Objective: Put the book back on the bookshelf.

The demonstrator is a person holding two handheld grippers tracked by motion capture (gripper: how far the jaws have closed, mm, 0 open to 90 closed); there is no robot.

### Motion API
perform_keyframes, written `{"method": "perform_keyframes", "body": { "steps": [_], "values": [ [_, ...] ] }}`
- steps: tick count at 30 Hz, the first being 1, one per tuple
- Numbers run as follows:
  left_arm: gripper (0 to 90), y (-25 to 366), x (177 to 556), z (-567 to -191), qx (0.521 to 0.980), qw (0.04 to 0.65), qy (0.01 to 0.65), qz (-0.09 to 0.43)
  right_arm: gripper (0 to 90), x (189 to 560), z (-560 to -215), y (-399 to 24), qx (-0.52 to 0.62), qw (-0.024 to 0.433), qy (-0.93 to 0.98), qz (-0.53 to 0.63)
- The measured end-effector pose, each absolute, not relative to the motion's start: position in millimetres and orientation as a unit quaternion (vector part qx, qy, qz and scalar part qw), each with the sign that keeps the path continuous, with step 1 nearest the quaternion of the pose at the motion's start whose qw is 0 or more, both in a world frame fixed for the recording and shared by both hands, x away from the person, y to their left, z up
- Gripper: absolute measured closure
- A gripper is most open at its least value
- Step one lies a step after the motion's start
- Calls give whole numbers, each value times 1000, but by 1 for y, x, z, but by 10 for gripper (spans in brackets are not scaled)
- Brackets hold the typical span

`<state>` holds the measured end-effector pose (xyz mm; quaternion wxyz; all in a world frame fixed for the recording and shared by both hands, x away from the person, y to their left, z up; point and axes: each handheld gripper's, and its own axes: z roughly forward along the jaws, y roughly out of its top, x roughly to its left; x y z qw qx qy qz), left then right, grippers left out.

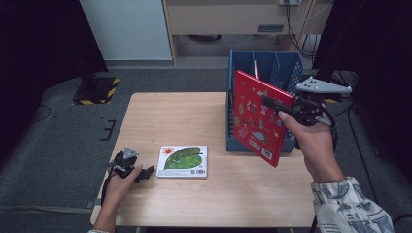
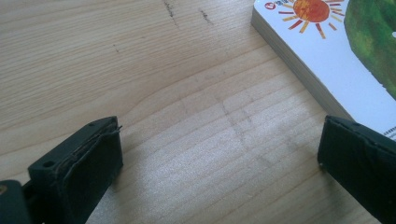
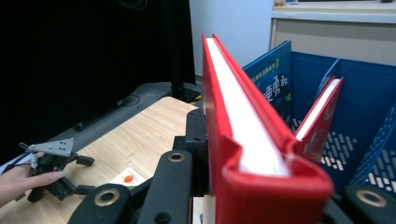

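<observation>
A red hardcover book [image 1: 255, 116] hangs tilted in the air in front of a blue file rack [image 1: 277, 65], above the table's right side. My right gripper [image 1: 272, 103] is shut on its upper edge, and in the right gripper view the red book [image 3: 243, 140] stands spine-up between the black jaws. A white book with a green leaf and an orange sun [image 1: 183, 161] lies flat on the wooden table [image 1: 170, 116]. Just left of it rests my left gripper [image 1: 148, 171], open, with bare wood between its jaws [image 2: 219, 163] and the book's corner [image 2: 345, 56] beside the right jaw.
The blue rack [image 3: 369, 116] holds a blue book [image 3: 273, 79] and a thin red one [image 3: 322, 116] in separate slots. Dark floor surrounds the table, a black stand with striped tape [image 1: 94, 90] stands at the far left, and cabinets line the back.
</observation>
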<state>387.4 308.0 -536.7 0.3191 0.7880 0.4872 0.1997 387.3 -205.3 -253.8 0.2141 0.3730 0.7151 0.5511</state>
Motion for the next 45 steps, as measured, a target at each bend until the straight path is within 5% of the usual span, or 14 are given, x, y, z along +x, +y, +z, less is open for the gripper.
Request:
{"method": "perform_keyframes", "body": {
  "steps": [45],
  "values": [
    [0, 308, 387, -537, 788, 319, 487, 199, 794, 394, -250, -240, 413, 260, 699, 523]
  ]
}}
